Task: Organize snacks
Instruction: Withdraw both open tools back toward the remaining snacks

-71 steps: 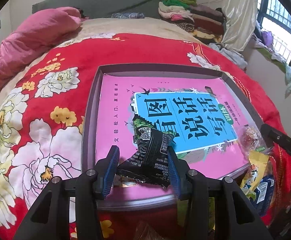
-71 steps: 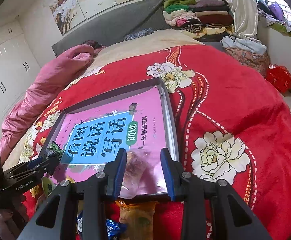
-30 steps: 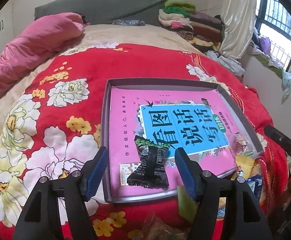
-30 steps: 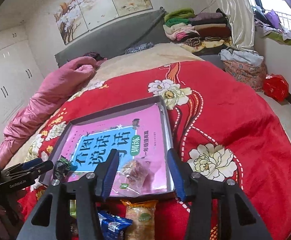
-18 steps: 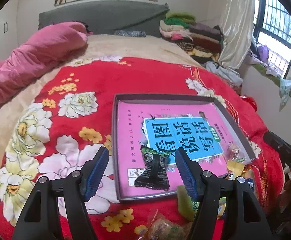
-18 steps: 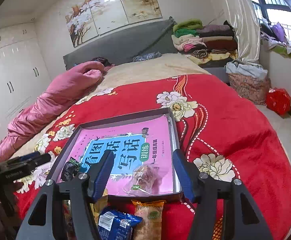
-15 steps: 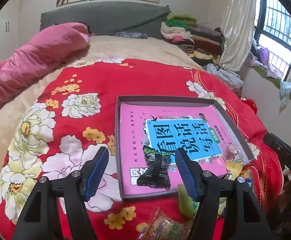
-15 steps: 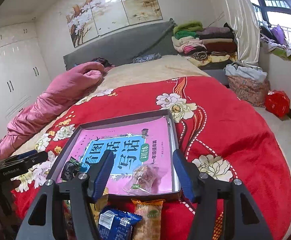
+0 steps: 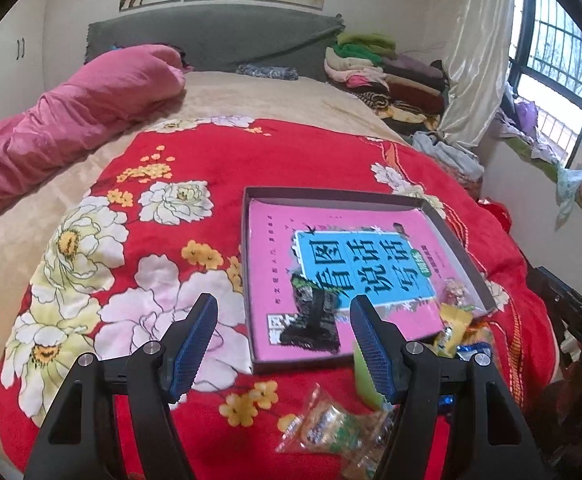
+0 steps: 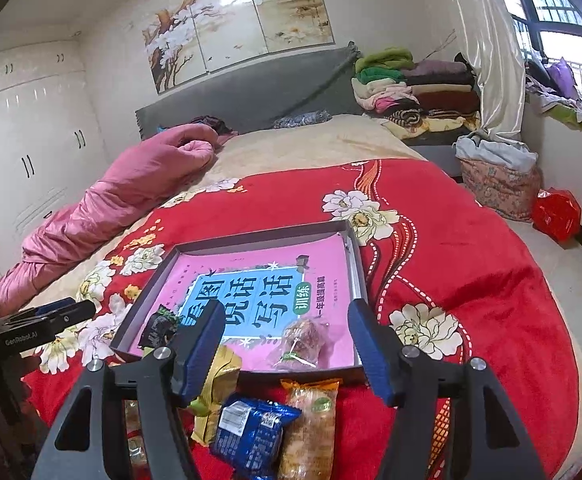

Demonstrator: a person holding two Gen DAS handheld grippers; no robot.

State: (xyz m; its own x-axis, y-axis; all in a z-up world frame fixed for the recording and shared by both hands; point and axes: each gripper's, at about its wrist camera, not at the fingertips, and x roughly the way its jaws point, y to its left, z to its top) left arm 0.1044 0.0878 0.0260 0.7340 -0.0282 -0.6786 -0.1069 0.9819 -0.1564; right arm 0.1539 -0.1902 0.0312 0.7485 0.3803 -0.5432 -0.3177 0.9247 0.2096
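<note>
1. Holding both grippers above the near edge of the tray (image 10: 357,264), I have the left gripper (image 9: 283,344) wide open and empty, and the right gripper (image 10: 287,344) wide open and empty too.
2. Two snacks lie in the tray on the pink book (image 10: 251,280): a black packet (image 9: 313,316) at the near left corner and a clear-wrapped pastry (image 10: 303,340) near the right.
3. Outside it, on the red blanket (image 10: 471,248) just by the near wall, lie a blue packet (image 10: 251,436), an orange packet (image 10: 307,420), a gold-green packet (image 10: 215,380) and a clear candy bag (image 9: 323,424).
4. My judgement: the loose ones are crowded and overlapping, so a closing grip could catch two wrappers at once or pinch blanket pile with them.
5. Slick foil may slip out if I grab only a crimped edge.
6. The bed is soft; pressing down could tilt the tray and slide its contents.
7. Both grippers work the same small heap, so they could collide.
</note>
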